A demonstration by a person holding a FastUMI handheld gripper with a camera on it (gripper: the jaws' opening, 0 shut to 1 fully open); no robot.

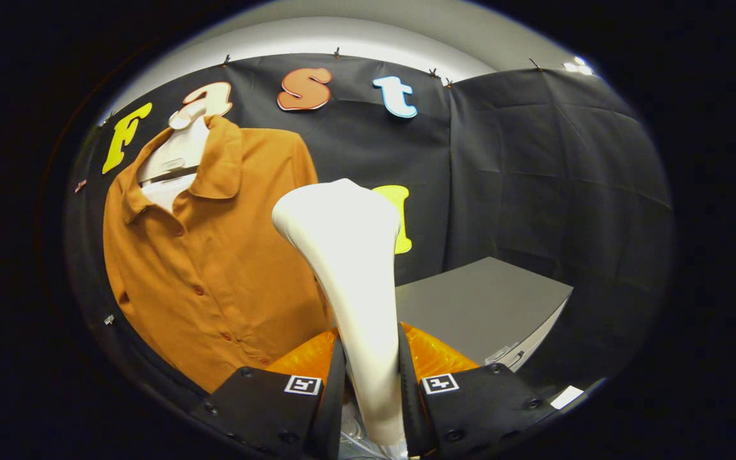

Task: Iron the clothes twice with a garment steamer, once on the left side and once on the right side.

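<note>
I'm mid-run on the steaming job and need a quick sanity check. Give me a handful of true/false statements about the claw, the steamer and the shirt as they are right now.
1. The claw is shut on the white garment steamer. True.
2. The steamer head is pressed flat against the orange shirt. False: it stands ahead of the fingers, beside the shirt, and contact cannot be confirmed.
3. The shirt hangs on a white hanger against the black cloth wall. True.
4. The shirt is lying folded on the grey table. False: it hangs upright, buttoned, beside the table.
5. The steamer lies on the grey table. False: it is held up between the fingers.
</note>
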